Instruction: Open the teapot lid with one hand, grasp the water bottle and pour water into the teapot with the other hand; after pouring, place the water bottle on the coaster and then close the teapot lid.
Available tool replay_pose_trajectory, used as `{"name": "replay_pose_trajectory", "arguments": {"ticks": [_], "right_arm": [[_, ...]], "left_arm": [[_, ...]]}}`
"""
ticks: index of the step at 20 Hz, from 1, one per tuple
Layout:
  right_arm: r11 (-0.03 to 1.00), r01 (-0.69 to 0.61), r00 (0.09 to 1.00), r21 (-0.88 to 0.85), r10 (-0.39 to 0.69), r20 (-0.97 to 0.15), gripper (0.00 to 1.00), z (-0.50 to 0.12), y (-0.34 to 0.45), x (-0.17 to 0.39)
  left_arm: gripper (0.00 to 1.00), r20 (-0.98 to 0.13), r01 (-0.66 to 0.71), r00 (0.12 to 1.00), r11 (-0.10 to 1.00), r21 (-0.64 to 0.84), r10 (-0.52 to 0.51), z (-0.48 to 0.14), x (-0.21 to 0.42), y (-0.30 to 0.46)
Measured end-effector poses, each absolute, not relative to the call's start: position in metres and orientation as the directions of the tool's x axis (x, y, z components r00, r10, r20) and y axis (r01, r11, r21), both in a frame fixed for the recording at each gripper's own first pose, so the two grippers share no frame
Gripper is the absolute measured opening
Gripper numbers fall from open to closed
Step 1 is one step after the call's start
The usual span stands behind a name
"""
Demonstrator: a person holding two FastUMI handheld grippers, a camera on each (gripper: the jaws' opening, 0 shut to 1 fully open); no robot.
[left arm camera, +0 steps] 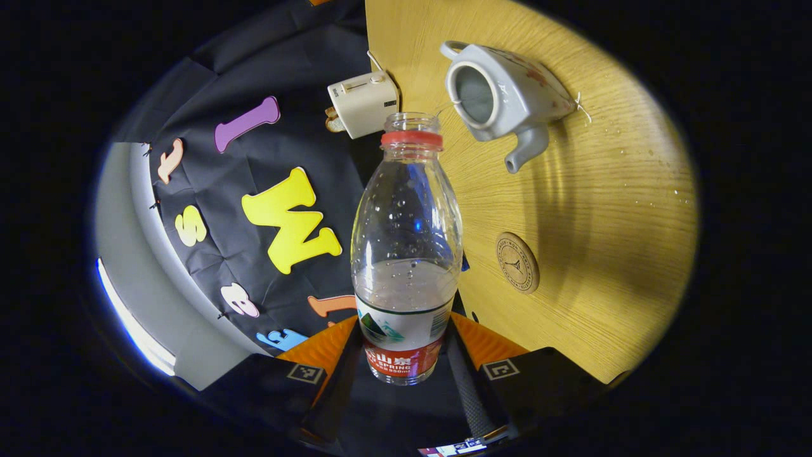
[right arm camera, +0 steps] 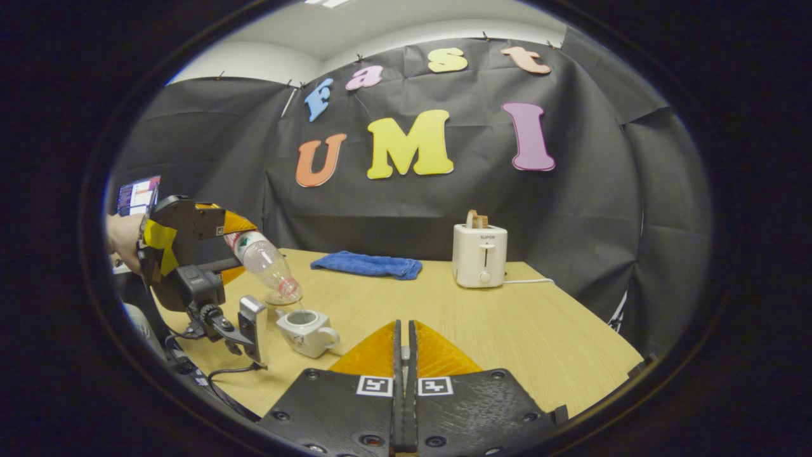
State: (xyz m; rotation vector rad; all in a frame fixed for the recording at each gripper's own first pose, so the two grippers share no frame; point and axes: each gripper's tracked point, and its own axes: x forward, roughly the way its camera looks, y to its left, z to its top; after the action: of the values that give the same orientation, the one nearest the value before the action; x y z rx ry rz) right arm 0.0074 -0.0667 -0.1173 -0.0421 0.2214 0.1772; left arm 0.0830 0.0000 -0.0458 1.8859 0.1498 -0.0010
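The bottle [left arm camera: 406,254] is clamped between the left gripper [left arm camera: 406,374] fingers and tipped mouth-down over the teapot [right arm camera: 306,331], which stands open near the desk [right arm camera: 539,330] edge on the left gripper's side. Pouring is judged to be under way; the bottle is partly full. The lid cannot be made out. The right gripper [right arm camera: 404,355] is held back with fingers pressed together, empty. Left to do: the bottle set on the coaster [left arm camera: 517,262], the lid replaced.
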Motion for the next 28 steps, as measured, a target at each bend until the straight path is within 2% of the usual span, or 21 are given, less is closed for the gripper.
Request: {"name": "replay_pose_trajectory", "arguments": {"ticks": [7,8,10,28], "right_arm": [[0.983,-0.18,0.961,-0.023,0.171,-0.219,0.0,-0.116,-0.067,0.006],[0.983,-0.181,0.961,-0.022,0.171,-0.218,0.0,-0.116,-0.068,0.005],[0.983,-0.18,0.961,-0.023,0.17,-0.217,0.0,-0.116,-0.068,0.005],[0.984,-0.178,0.963,-0.01,0.172,-0.209,0.0,-0.116,-0.071,0.001]], "left_arm": [[0.75,-0.054,0.083,0.994,-0.353,0.932,0.093,-0.037,0.081,-0.005],[0.8,-0.052,0.081,0.995,-0.361,0.929,0.09,-0.035,0.081,-0.006],[0.75,-0.046,0.075,0.995,-0.376,0.923,0.085,-0.032,0.08,-0.009],[0.75,0.012,0.023,0.997,-0.479,0.878,0.071,-0.021,0.084,-0.01]]}}
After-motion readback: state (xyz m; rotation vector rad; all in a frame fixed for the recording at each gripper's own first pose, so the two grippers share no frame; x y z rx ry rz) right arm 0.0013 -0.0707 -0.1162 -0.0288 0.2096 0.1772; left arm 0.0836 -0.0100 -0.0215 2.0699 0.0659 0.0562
